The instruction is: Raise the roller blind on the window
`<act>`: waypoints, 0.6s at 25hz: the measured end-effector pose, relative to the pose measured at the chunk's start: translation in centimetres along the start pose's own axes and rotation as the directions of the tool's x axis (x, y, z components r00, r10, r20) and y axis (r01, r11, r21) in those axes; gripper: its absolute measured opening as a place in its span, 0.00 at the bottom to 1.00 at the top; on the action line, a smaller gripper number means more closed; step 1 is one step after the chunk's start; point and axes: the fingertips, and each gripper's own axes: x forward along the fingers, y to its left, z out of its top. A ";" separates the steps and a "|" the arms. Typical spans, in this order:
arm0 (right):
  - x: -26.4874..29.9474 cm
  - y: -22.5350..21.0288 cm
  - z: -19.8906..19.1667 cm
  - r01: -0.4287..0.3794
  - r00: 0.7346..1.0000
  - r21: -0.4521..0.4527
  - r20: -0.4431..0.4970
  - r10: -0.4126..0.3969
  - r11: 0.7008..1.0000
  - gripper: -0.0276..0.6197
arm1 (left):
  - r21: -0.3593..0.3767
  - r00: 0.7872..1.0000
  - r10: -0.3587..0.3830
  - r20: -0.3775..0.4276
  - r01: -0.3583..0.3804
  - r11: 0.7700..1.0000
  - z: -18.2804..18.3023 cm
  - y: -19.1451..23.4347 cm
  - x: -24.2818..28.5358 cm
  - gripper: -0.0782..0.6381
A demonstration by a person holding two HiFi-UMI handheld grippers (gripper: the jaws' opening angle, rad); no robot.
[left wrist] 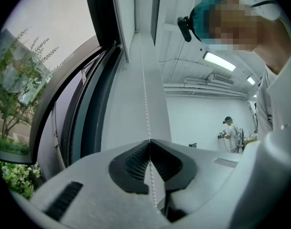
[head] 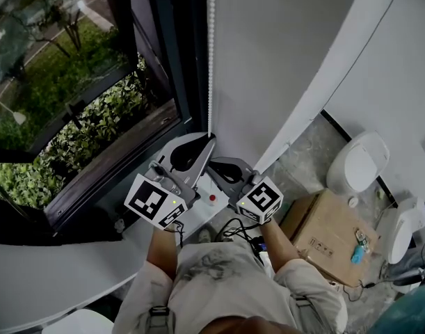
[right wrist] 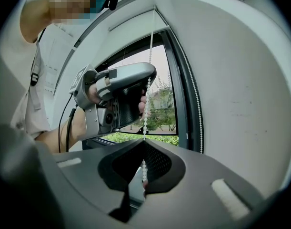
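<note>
The white roller blind (head: pixel 282 54) hangs beside the dark-framed window (head: pixel 59 82). Its white bead chain (head: pixel 211 61) runs straight down in front of it. My left gripper (head: pixel 209 140), light grey, is shut on the bead chain (left wrist: pixel 146 104), which passes between its closed dark pads (left wrist: pixel 135 163). Just below it on the same strand, my dark grey right gripper (head: pixel 214 163) is shut on the chain (right wrist: pixel 149 51) too. In the right gripper view the left gripper (right wrist: pixel 147 78) sits above, held by a hand. A second strand (right wrist: pixel 195 94) hangs along the blind (right wrist: pixel 231 94).
A white window sill (head: pixel 73 256) runs below the glass, with green shrubs outside. On the floor to the right are a cardboard box (head: pixel 327 235), white rounded units (head: pixel 358 162) and black cables (head: pixel 236 229). A person (left wrist: pixel 229 132) stands far off in the room.
</note>
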 end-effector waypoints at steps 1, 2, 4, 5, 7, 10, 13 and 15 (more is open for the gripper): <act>0.0 -0.1 0.0 0.001 1.000 0.001 0.001 -0.001 1.000 0.06 | -0.004 1.000 0.004 0.005 -0.004 1.000 0.0 0.1 0.0 0.13; 0.0 -0.2 -0.1 0.001 1.000 0.001 -0.001 -0.001 1.000 0.06 | -0.009 1.000 0.008 0.008 -0.008 1.000 -0.1 0.1 -0.1 0.13; 0.1 -0.2 -0.5 0.002 1.000 -0.002 -0.015 -0.002 1.000 0.06 | -0.023 1.000 0.016 0.007 -0.016 1.000 -0.5 0.2 -0.3 0.13; 0.1 -0.2 -0.8 0.003 1.000 -0.003 -0.025 -0.003 1.000 0.06 | -0.031 1.000 0.019 0.001 -0.019 0.999 -0.9 0.3 -0.4 0.13; 0.1 -0.1 -1.7 0.005 0.999 0.005 -0.042 -0.005 1.000 0.06 | -0.047 1.000 0.025 -0.013 -0.026 0.999 -1.7 0.4 -0.7 0.13; 0.0 -0.1 -2.8 0.009 0.998 0.016 -0.062 -0.008 1.000 0.06 | -0.060 0.999 0.031 -0.034 -0.033 0.998 -2.8 0.4 -1.0 0.13; 0.0 0.0 -3.6 0.014 0.997 0.020 -0.073 -0.013 1.000 0.06 | -0.067 0.998 0.032 -0.047 -0.035 0.997 -3.7 0.3 -1.0 0.13; 0.0 0.2 -4.1 0.017 0.996 0.019 -0.082 -0.016 1.000 0.06 | -0.075 0.998 0.033 -0.051 -0.036 0.996 -4.1 0.2 -1.2 0.13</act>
